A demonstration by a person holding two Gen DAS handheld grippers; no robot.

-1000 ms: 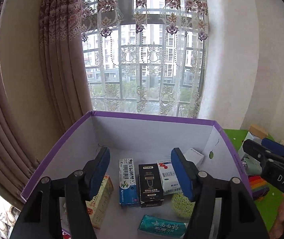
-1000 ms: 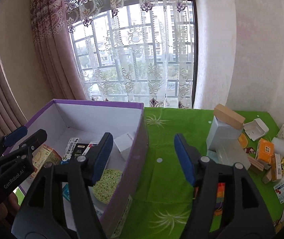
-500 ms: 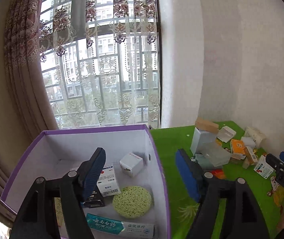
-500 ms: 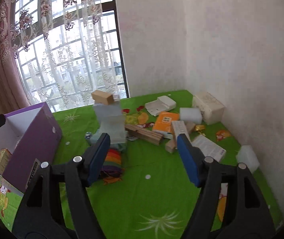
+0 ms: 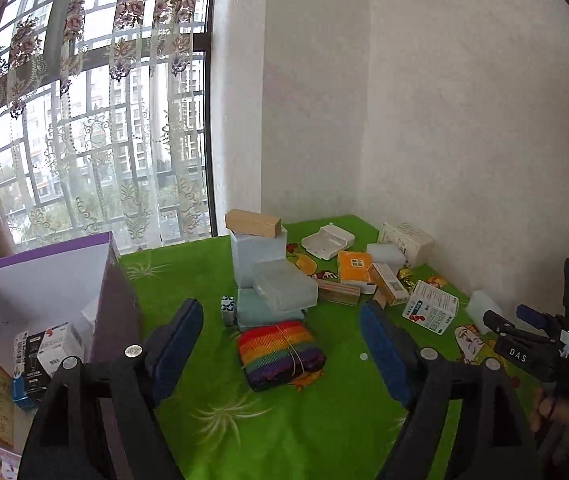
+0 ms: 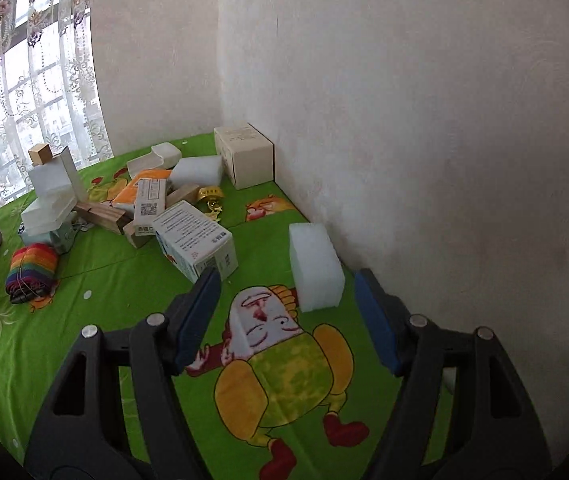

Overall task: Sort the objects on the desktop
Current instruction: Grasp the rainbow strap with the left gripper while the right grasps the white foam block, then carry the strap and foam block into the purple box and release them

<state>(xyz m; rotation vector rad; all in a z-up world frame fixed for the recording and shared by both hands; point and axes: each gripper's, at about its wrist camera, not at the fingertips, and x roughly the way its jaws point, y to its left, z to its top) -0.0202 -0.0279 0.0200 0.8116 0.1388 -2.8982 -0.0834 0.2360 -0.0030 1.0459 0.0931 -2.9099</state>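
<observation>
My left gripper (image 5: 280, 318) hovers over the green cloth with its jaws opening and nothing between them. Just ahead of it lies a rainbow-striped bundle (image 5: 278, 354). The purple box (image 5: 118, 292) stands at its left and holds several small packs. My right gripper (image 6: 287, 284) is open and empty, low over the cloth. A white foam block (image 6: 316, 268) lies just beyond its fingertips, and a white medicine box (image 6: 194, 242) sits to their left. In the left wrist view the right gripper (image 5: 524, 344) shows at the far right.
A pile sits at the back by the wall: wooden block (image 5: 252, 222) on a pale box, clear plastic case (image 5: 284, 288), orange pack (image 5: 354, 266), cream carton (image 6: 244, 156). White walls close the back and right. The green cloth (image 5: 284, 420) lies bare in front.
Both views have swung right, away from the inside of the purple box and onto the pile on the cloth. The left jaws have spread wider. The right gripper now faces the foam block.
</observation>
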